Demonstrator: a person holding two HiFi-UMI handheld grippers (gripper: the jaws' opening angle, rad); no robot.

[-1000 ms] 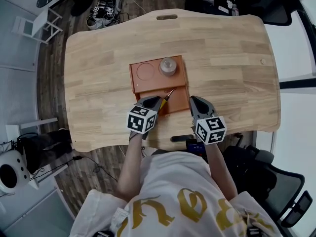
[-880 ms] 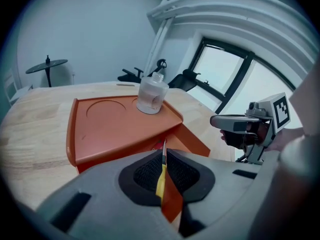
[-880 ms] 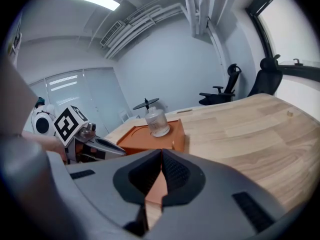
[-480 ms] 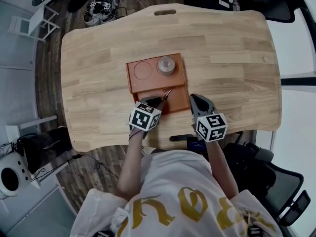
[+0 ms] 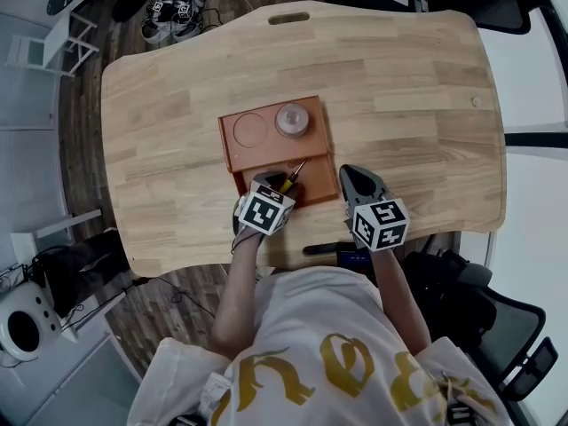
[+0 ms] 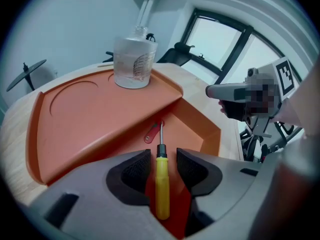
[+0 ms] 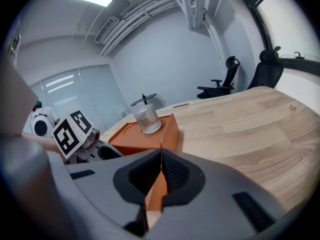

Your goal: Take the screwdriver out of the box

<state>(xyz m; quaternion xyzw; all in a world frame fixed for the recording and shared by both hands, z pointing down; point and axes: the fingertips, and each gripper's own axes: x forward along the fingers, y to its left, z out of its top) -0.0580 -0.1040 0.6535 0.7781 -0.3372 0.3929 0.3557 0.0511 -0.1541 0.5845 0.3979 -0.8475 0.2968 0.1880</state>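
Desk [image 5: 417, 105] carries the orange box [image 5: 232, 153]. Right gripper [image 7: 160, 156] is clenched on its near wall. Left gripper [image 6: 160, 166] jaws are opening, astride but not pressing the screwdriver [image 6: 161, 186] in the lower compartment. It is judged light, rigid and smooth; grasp the yellow handle mid-length.

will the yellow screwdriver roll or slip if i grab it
Probably stiff and light: the screwdriver is a slim metal shaft in a small yellow handle. The handle looks round and smooth, so it may roll or twist when pinched. Walls of the box should stop it rolling far.
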